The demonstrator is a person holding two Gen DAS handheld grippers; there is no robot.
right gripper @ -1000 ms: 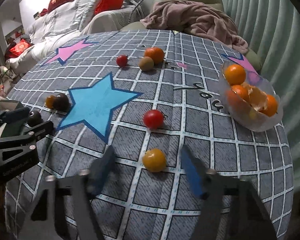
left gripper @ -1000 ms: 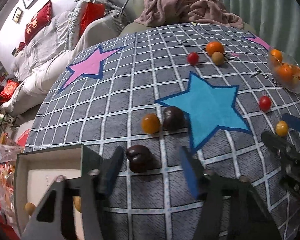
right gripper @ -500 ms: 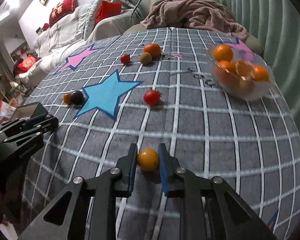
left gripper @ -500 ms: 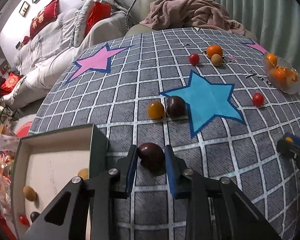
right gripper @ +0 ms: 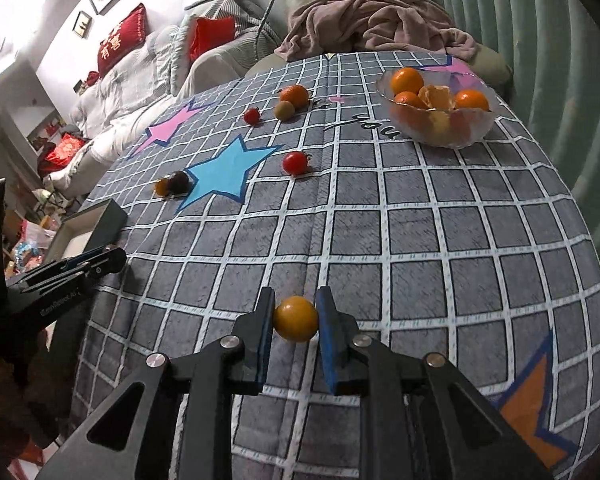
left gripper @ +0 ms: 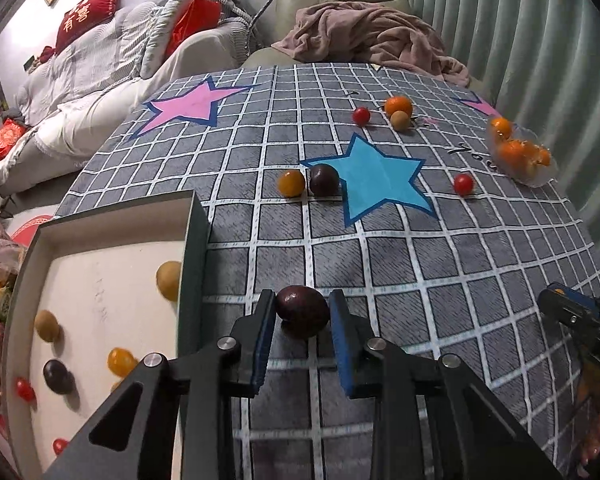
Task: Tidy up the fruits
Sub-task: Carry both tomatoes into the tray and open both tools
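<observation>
Box (left gripper: 100, 280): open and white-lined, at the table's left edge, several small fruits inside.
Dark plum (left gripper: 302, 309): glossy maroon oval, clenched in the left gripper (left gripper: 302, 316) beside the box wall; a second ago it lay loose on the cloth between open jaws.
Yellow tomato (right gripper: 296, 317): round and orange-yellow, pinched in the right gripper (right gripper: 296, 320) above the grid cloth; a second ago it was ungripped.

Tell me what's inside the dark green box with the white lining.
Inside the dark green box: two tan fruits, two yellow tomatoes, one dark plum, and two red tomatoes. Its near corner lies hidden behind the left gripper.
</observation>
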